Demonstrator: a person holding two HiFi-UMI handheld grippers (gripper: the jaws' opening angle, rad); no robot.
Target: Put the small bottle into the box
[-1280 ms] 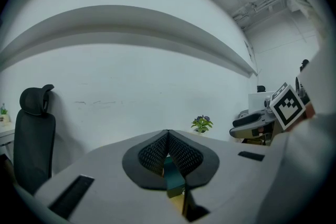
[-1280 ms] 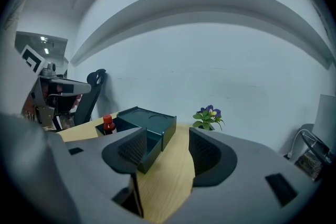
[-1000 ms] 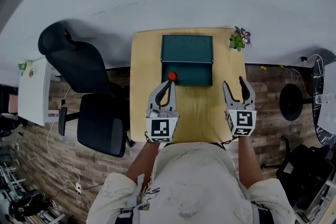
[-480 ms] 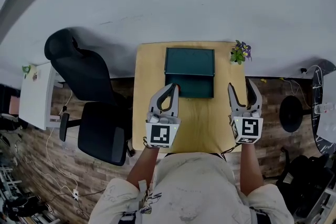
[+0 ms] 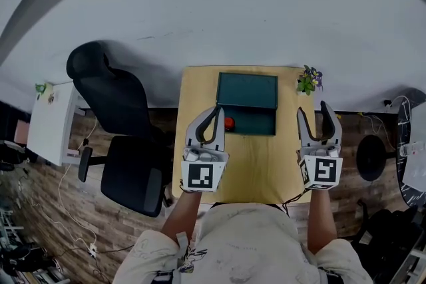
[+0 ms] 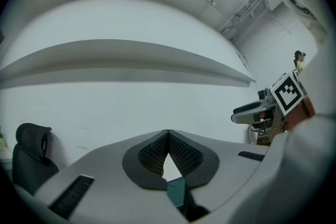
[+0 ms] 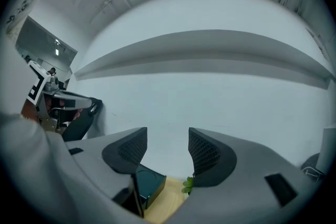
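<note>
A dark green box [image 5: 253, 122] stands with its lid [image 5: 247, 90] raised at the back of the small wooden table [image 5: 259, 163]. The small bottle's red cap [image 5: 229, 123] shows at the box's left front corner; I cannot tell whether it is inside the box or beside it. My left gripper [image 5: 216, 108] hovers just left of the cap, shut on nothing, and its tips meet in the left gripper view [image 6: 168, 132]. My right gripper [image 5: 313, 110] is open and empty over the table's right side [image 7: 168, 141]. Both gripper views look at the white wall, with the box [image 7: 147, 186] low between the jaws.
A black office chair [image 5: 120, 136] stands close to the table's left edge, with a white cabinet [image 5: 53, 123] further left. A small potted plant [image 5: 308, 80] sits on the table's back right corner. A round black base [image 5: 369, 156] is on the floor to the right.
The head view has drifted, so the table sits lower and further right. The red cap, hidden behind the left gripper half a second ago, shows beside it. Neither gripper's state has changed.
</note>
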